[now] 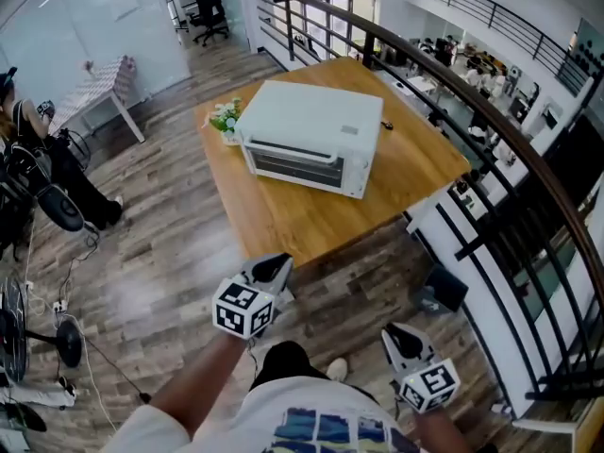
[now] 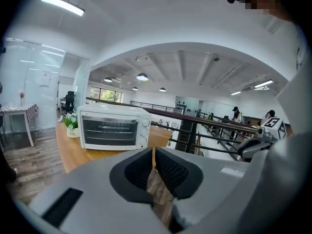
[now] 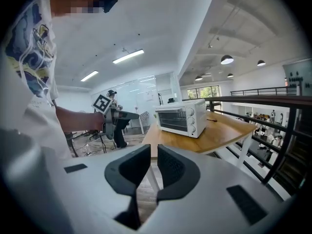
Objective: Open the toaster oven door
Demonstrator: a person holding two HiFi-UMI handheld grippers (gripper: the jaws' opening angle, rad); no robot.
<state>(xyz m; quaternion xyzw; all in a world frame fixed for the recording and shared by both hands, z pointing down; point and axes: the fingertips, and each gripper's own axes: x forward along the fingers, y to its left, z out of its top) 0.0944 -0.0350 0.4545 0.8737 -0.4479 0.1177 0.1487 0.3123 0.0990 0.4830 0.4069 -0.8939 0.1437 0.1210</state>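
Head view: white toaster oven [image 1: 307, 135] sits upper centre of frame on a wooden bench [image 1: 415, 163], its glass door [image 1: 291, 163] facing the lower edge of frame twd the person, shut flat against the front. Small flower pot [image 1: 225, 118] stands just beside the oven's left end, on the same bench. Black railing [image 1: 528, 173] curves down the right side of frame; wood floor [image 1: 170, 253] fills the left and lower centre. Both grippers are low in frame, well apart from the oven and off the bench. Left gripper [image 1: 276, 268] is at lower centre-left w/ its marker cube [image 1: 243, 308] nearer the camera, tips aimed up-frame twd the bench edge. Right gripper [image 1: 396, 335] is at lower right, further down-frame. Neither touches anything. Left gripper view: fingers [image 2: 139, 169] are pressed together at the tips, nothing btwn them. Oven is at centre-left beyond them, door closed, knobs down the right of its front, flower pot at its left. Right gripper's cube shows near the right edge. Right gripper view: fingers [image 3: 170, 168] are close together too, only a thin slit btwn the pads, nothing held. Oven is just right of centre on the bench, door closed. Left gripper, held in the person's hand [image 3: 95, 122], shows at centre-left of that view.
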